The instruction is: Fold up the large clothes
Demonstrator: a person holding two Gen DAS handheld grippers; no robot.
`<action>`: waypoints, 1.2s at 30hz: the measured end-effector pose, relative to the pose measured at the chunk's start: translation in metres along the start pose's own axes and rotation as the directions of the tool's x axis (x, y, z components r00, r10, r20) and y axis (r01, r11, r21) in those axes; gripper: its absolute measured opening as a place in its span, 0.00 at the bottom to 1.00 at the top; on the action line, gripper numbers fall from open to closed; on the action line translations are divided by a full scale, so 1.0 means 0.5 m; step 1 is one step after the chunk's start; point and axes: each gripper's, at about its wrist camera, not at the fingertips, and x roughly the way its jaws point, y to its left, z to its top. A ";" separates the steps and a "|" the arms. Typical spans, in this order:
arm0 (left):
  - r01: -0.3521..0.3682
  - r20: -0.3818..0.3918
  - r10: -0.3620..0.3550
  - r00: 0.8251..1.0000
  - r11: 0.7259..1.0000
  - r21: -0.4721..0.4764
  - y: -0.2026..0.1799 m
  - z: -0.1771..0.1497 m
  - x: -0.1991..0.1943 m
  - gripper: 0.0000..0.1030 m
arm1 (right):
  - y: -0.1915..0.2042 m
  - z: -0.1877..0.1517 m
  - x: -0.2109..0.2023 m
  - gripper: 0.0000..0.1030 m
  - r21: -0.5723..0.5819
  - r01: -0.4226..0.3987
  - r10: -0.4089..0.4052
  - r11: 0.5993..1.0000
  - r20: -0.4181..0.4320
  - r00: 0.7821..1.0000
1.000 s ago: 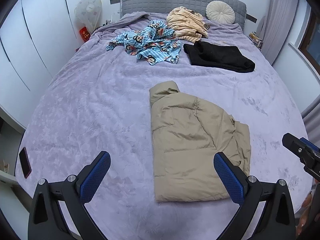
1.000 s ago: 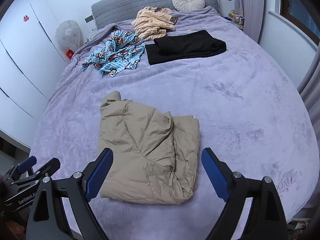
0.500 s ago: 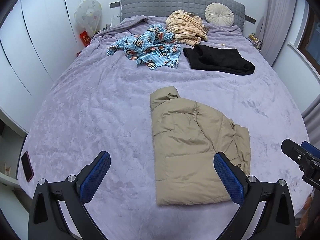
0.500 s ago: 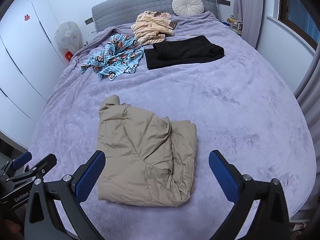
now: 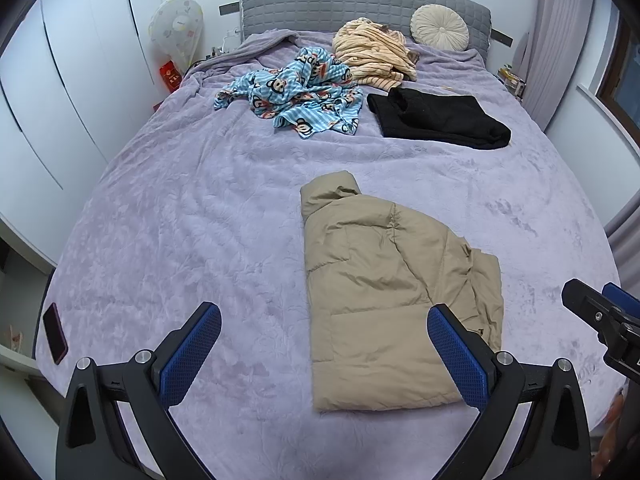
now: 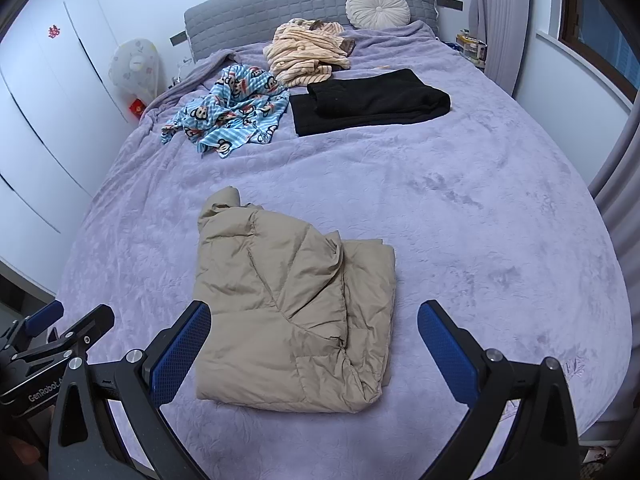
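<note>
A tan puffer jacket (image 5: 394, 304) lies folded into a rough rectangle on the near half of a bed spread with a lilac plush blanket (image 5: 192, 208), collar end pointing toward the headboard and the bulkier folded layers stacked along its right side. Neither tool touches it: the left gripper (image 5: 324, 354) hangs above the blanket with its blue-padded jaws spread wide and nothing between them, and the right gripper (image 6: 314, 354) hovers over the jacket's near edge, jaws likewise wide apart and empty. Farther up the bed, well apart from the jacket, a black garment (image 5: 438, 120) lies folded flat beside a crumpled blue striped monkey-print garment (image 5: 292, 94) and a heaped cream striped garment (image 5: 374, 54) (all three near the grey quilted headboard (image 5: 360, 0)). A round cream cushion (image 5: 439, 33) leans against that headboard. A dark phone (image 5: 55, 334) rests at the blanket's near left edge.
</note>
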 end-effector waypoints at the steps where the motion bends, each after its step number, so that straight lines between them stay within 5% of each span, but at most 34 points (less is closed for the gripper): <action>1: 0.000 -0.001 0.000 1.000 1.000 0.000 0.001 0.000 0.001 1.00 | 0.000 0.000 0.000 1.00 -0.001 0.000 0.000 1.000 0.000 1.000; 36: 0.001 0.000 -0.001 1.000 1.000 0.005 0.002 0.004 0.011 1.00 | -0.004 0.002 0.000 1.00 -0.001 -0.002 0.002 1.000 -0.003 1.000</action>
